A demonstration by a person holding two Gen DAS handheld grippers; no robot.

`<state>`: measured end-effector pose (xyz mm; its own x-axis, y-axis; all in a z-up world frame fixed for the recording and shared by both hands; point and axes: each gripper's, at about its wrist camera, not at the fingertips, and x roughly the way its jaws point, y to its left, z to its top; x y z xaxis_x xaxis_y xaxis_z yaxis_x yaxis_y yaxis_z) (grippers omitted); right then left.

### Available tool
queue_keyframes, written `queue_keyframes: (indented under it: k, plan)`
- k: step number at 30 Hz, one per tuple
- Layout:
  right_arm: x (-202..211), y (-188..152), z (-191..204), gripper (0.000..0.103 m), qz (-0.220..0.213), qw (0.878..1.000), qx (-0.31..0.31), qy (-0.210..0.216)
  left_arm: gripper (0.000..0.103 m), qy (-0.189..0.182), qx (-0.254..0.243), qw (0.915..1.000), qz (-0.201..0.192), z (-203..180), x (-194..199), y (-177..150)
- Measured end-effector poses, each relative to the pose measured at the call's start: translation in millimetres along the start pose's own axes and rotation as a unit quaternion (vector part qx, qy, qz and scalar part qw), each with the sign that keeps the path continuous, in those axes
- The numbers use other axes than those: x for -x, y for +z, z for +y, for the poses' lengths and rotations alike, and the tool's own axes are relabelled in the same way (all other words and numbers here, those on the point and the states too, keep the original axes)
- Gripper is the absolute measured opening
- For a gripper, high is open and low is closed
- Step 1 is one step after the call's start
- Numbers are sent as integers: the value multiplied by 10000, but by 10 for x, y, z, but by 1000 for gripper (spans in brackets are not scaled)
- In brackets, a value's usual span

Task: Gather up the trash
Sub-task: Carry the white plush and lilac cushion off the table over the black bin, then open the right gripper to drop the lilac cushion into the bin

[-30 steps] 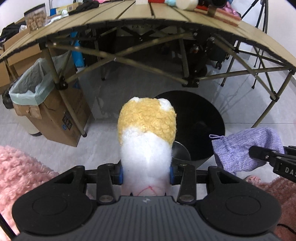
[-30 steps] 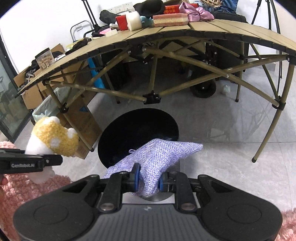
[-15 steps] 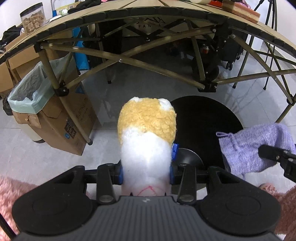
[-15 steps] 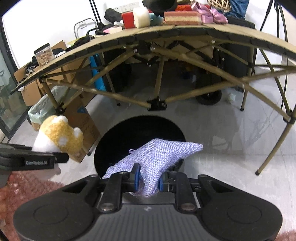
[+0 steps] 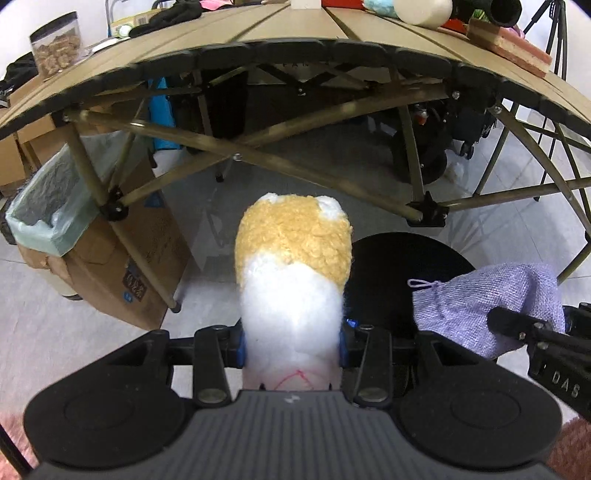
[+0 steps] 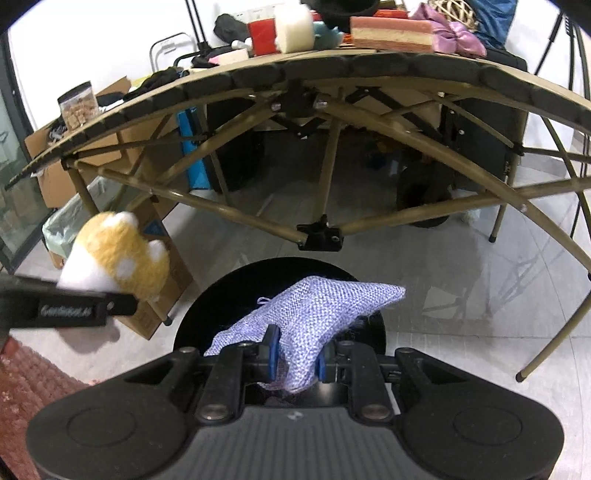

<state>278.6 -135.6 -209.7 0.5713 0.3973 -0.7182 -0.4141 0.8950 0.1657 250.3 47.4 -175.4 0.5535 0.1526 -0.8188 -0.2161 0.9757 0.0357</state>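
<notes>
At the far left, a clear jar point(image 5: 55, 44) of brown pieces stands on the folding table point(image 5: 295, 48); its label cannot be read. Below it, one cardboard box point(image 5: 122, 266) lined with a pale green bag point(image 5: 40, 218) sits on the floor against a table leg, with a dark printed patch and a small blue sticker too blurred to read.

In the left wrist view, the left gripper point(image 5: 291, 347) is closed on one plush toy point(image 5: 291, 266), its blue pads pressed into the white lower part; the yellow top carries two white tips. A thin red line is drawn on the white near the gripper body. The toy is held in the air in front of the table.

To the right, a single round black disc point(image 5: 406, 266) lies on the grey floor. Above it, the right gripper point(image 6: 295, 354) is nearly closed, pinching one lilac woven drawstring pouch point(image 6: 321, 306) between its blue pads, a small cord loop at the pouch's mouth.

Seen from the right wrist camera, the left gripper's finger bears white lettering, blurred. In the left view, the right gripper's side shows the letters "DAS", cut off at the edge.

On the table top at the right lie one pink-and-tan layered block point(image 6: 391, 33), a white foam cylinder point(image 6: 293, 27) and a red box point(image 6: 262, 35).
</notes>
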Motion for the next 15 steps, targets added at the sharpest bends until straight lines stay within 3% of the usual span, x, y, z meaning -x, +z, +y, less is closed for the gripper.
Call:
queue_keyframes:
  k: [5, 13, 15]
  plan:
    - [-108, 85, 17, 19, 5, 9999, 145, 18, 42, -97, 21, 9998, 151, -14, -85, -40]
    - [-374, 88, 1, 19, 236, 9996, 136, 35, 42, 45, 14, 10000, 41, 27, -78, -61]
    - [-414, 81, -5, 24, 308, 9994, 107, 104, 42, 45, 36, 10000, 68, 28, -94, -59]
